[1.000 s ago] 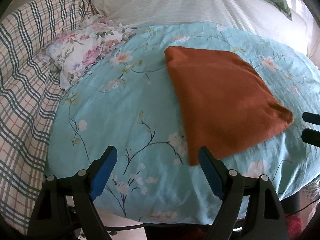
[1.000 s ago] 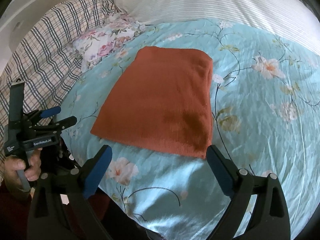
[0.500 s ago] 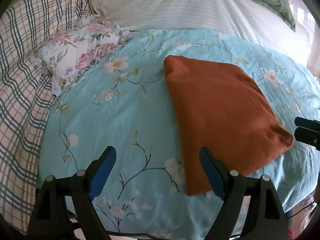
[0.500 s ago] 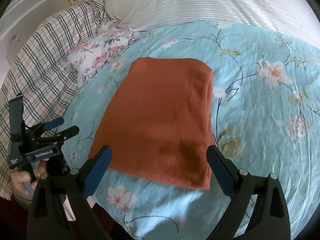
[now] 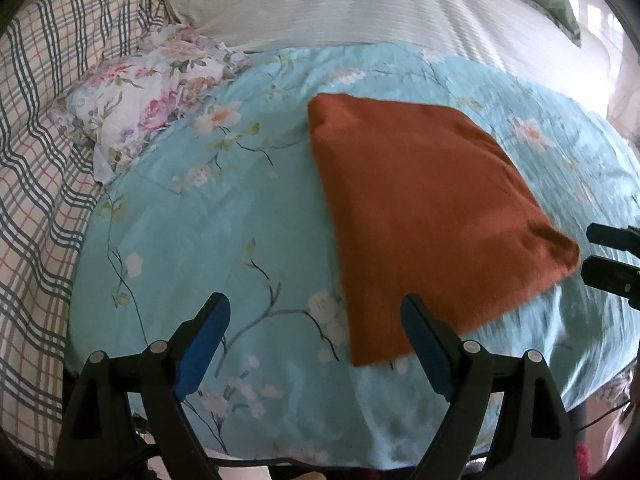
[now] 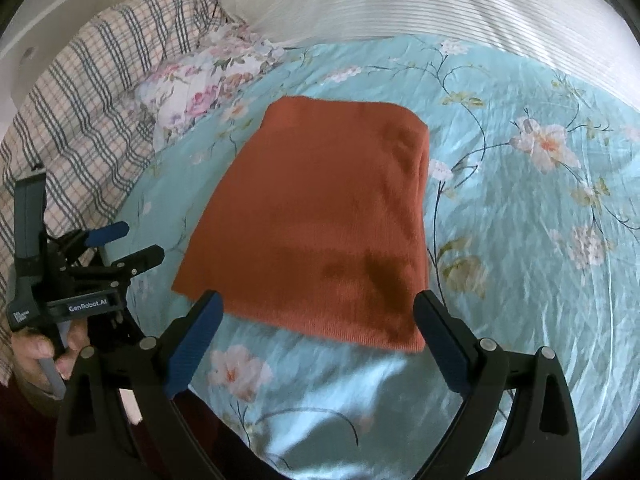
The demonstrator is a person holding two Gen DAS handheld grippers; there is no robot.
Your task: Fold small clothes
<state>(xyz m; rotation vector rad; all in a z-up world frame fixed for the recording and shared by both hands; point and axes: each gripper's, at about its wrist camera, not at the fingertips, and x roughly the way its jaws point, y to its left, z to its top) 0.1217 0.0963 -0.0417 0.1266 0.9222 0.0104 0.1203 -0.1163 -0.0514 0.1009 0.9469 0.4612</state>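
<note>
The rust-orange knit garment [image 6: 320,224] lay flat as a soft, folded rectangle on the glossy turquoise floral quilt [image 6: 520,208], probably laid there so its 2 near corners could be reached. The left gripper [image 5: 316,344] and right gripper [image 6: 316,336] hung spread wide, holding nothing, just short of its near edge.
</note>
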